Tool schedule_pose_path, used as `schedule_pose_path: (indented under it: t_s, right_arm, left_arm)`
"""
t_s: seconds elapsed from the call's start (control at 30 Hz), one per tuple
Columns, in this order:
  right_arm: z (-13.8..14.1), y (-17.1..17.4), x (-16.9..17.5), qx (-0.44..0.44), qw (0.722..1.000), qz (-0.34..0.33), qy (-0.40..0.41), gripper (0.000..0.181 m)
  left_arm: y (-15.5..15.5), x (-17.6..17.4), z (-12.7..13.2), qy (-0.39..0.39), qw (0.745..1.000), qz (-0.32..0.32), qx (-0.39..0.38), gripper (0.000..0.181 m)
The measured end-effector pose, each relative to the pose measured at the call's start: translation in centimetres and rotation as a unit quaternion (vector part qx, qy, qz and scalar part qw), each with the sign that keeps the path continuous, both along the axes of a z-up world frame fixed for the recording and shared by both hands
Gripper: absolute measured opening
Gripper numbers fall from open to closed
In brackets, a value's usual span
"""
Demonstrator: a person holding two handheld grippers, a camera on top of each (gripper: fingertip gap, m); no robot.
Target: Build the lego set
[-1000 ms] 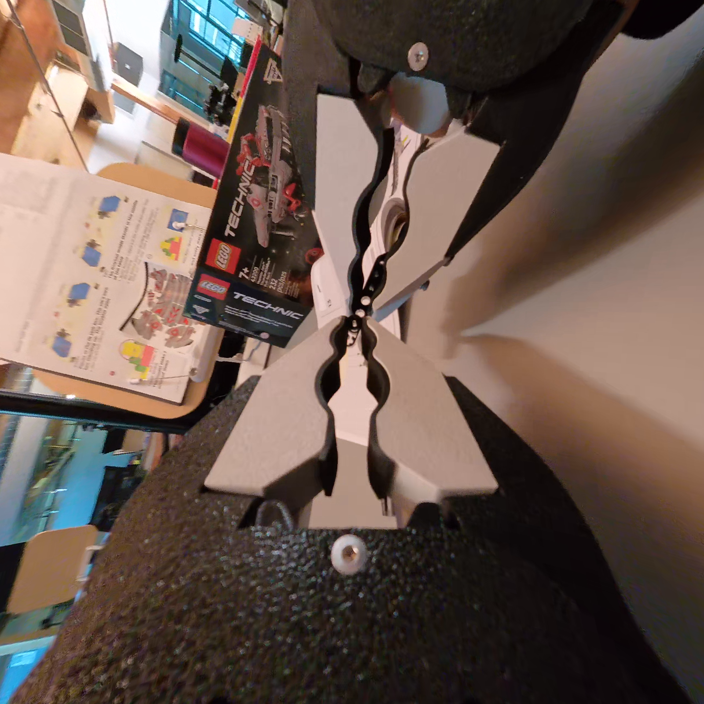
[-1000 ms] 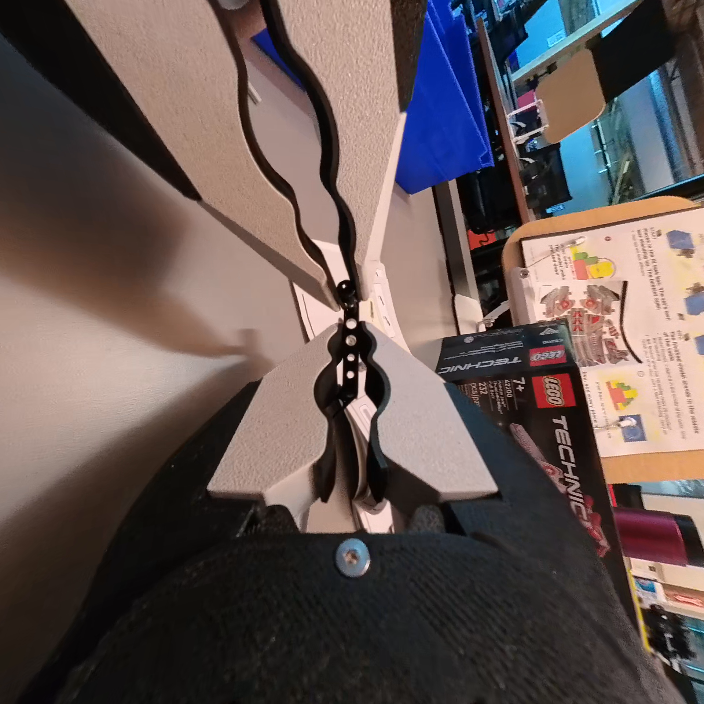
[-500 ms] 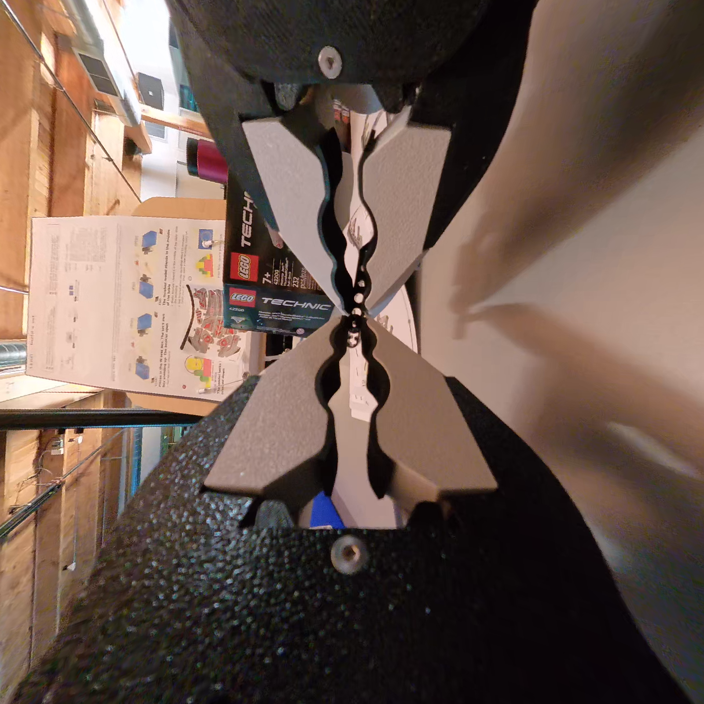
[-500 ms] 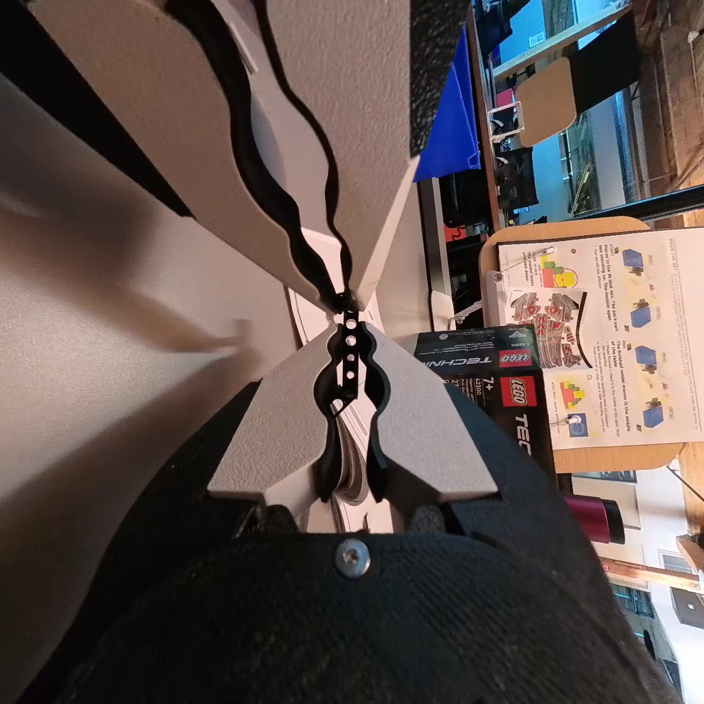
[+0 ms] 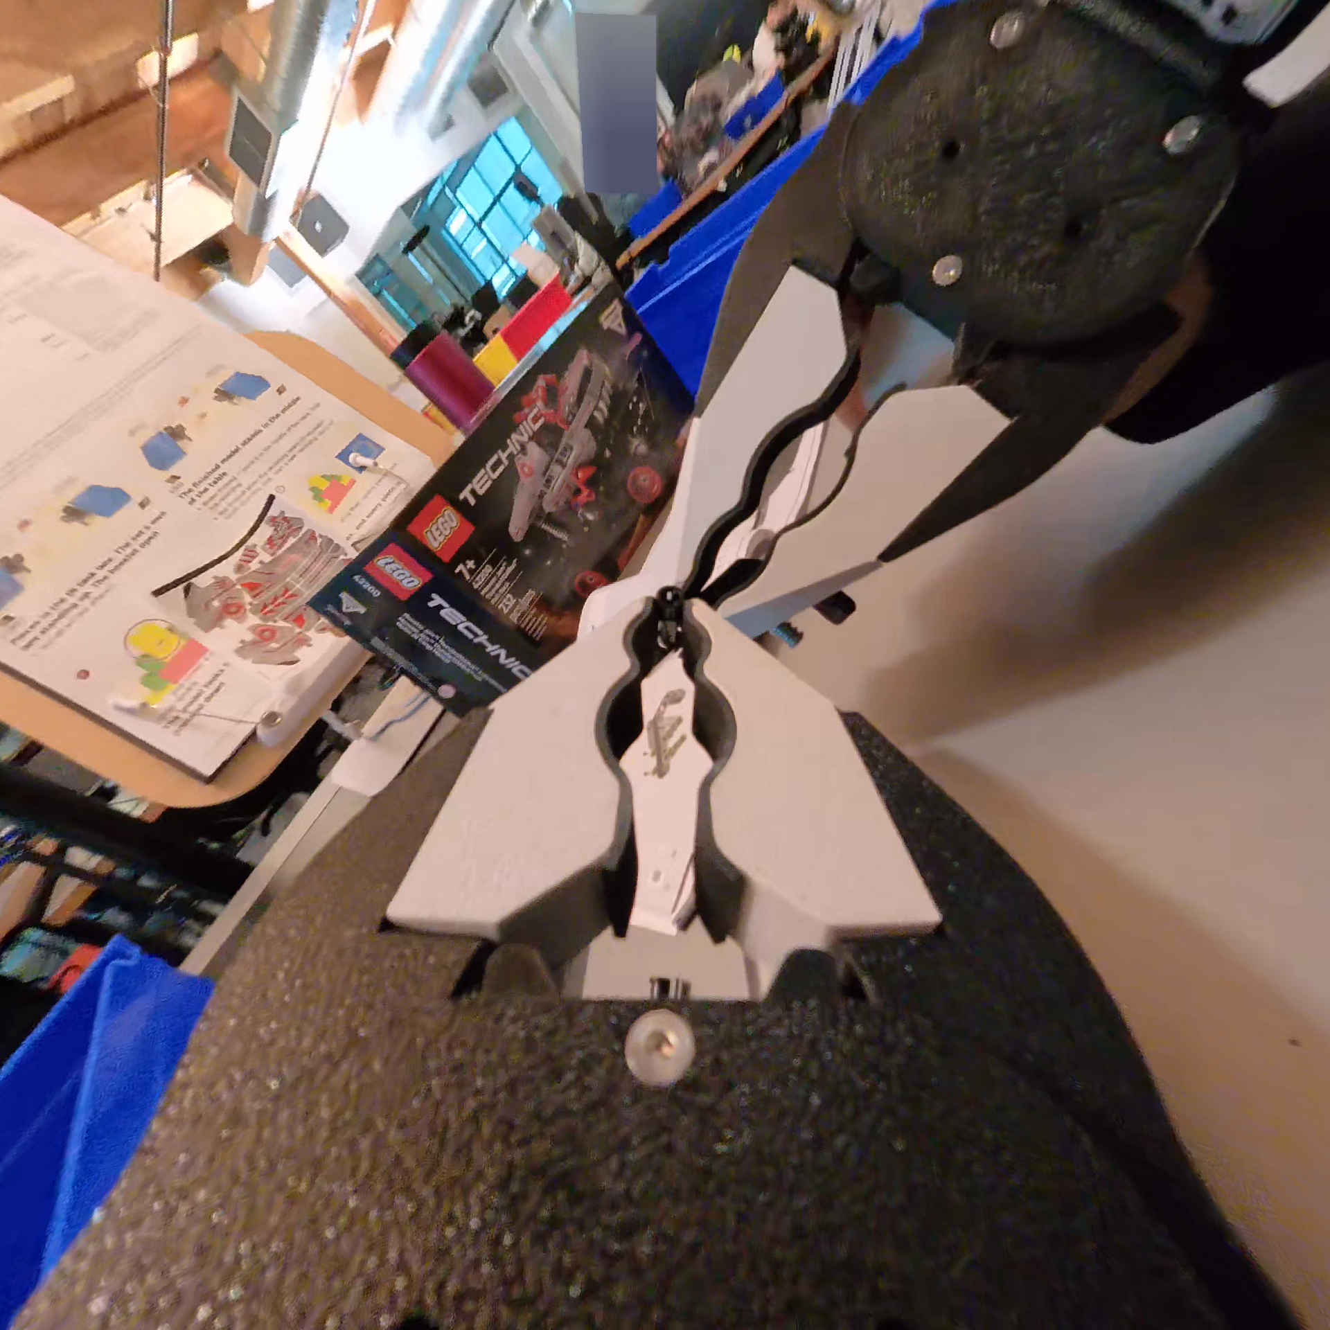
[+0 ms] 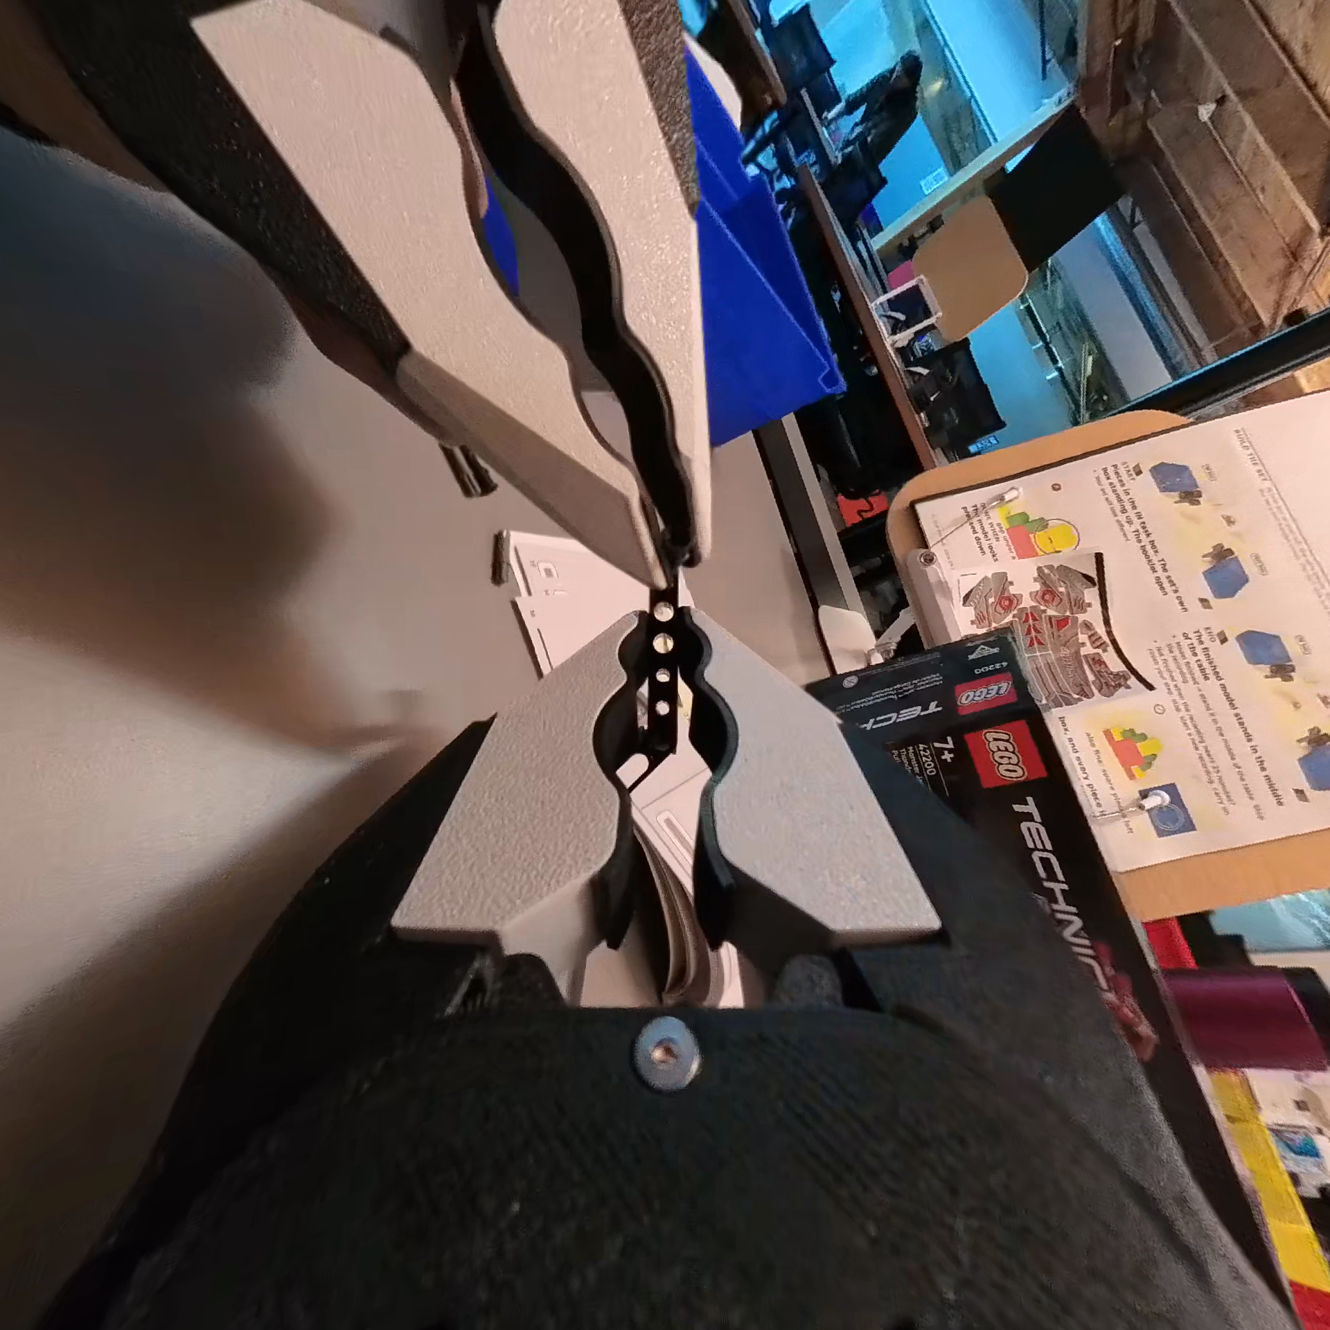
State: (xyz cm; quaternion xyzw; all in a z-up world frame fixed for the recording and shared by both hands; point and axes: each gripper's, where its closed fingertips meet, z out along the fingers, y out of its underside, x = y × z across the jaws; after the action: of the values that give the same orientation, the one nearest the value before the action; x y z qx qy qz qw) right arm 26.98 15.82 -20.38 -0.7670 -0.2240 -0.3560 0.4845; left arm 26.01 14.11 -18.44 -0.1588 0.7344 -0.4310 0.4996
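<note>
In the right wrist view my right gripper (image 6: 662, 633) is shut on a thin black beam with holes (image 6: 663, 684), which sticks out past its tips. My left gripper (image 6: 673, 550) comes in from above, tip to tip with it, and meets the beam's end. In the left wrist view my left gripper (image 5: 666, 622) is shut on a small black piece (image 5: 668, 601) at its tips. The right gripper (image 5: 709, 576) reaches in from the upper right and touches that spot. Both are held in the air above the beige table (image 5: 1079, 720).
The black lego box (image 5: 532, 504) stands at the table's back edge, also in the right wrist view (image 6: 1007, 777). Behind it is an instruction sheet on a board (image 5: 144, 504). A white booklet (image 6: 554, 597) lies on the table. A blue bin (image 6: 748, 324) stands behind. The tips of both grippers are at nearly the same place.
Both grippers stay tip to tip and shut on their pieces. The pair has tilted and turned, so the right gripper now enters the left wrist view from the upper right.
</note>
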Motion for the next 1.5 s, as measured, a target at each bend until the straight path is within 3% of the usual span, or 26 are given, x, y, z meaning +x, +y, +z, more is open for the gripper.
schedule_pose_path:
  t_s: [0.17, 0.43, 0.6, 0.83, 1.0, 1.23, 1.5]
  right_arm:
    - [0.8, 0.0, -0.7, 0.026, 0.999, 0.025, 0.027, 0.005]
    - [0.2, -0.1, -0.2, -0.008, 0.999, -0.005, -0.047, 0.005]
    - [0.8, 0.0, -0.3, 0.010, 0.999, -0.012, -0.032, 0.005]
    - [0.8, 0.1, -0.3, 0.015, 1.000, -0.016, 0.005, 0.005]
    - [1.7, 0.2, -0.4, 0.042, 0.999, -0.023, 0.025, 0.005]
    - [2.1, 0.1, 0.0, 0.042, 0.997, -0.056, -0.010, 0.005]
    - [3.5, 0.3, 0.0, 0.080, 0.993, -0.087, -0.008, 0.004]
  left_arm:
    - [0.1, -0.7, 0.9, -0.018, 0.997, -0.054, -0.043, 0.004]
    - [-0.1, -0.3, -0.2, -0.052, 0.993, 0.003, 0.104, 0.004]
    - [0.1, -0.4, 0.7, -0.036, 0.999, -0.007, 0.011, 0.004]
    - [0.1, -0.4, 0.6, -0.076, 0.994, 0.016, 0.079, 0.004]
    - [0.3, -0.4, 1.6, -0.072, 0.997, 0.019, 0.016, 0.004]
    - [0.2, -0.1, 1.8, -0.086, 0.994, 0.058, 0.029, 0.004]
    - [0.4, -0.1, 3.3, -0.094, 0.989, 0.092, -0.061, 0.004]
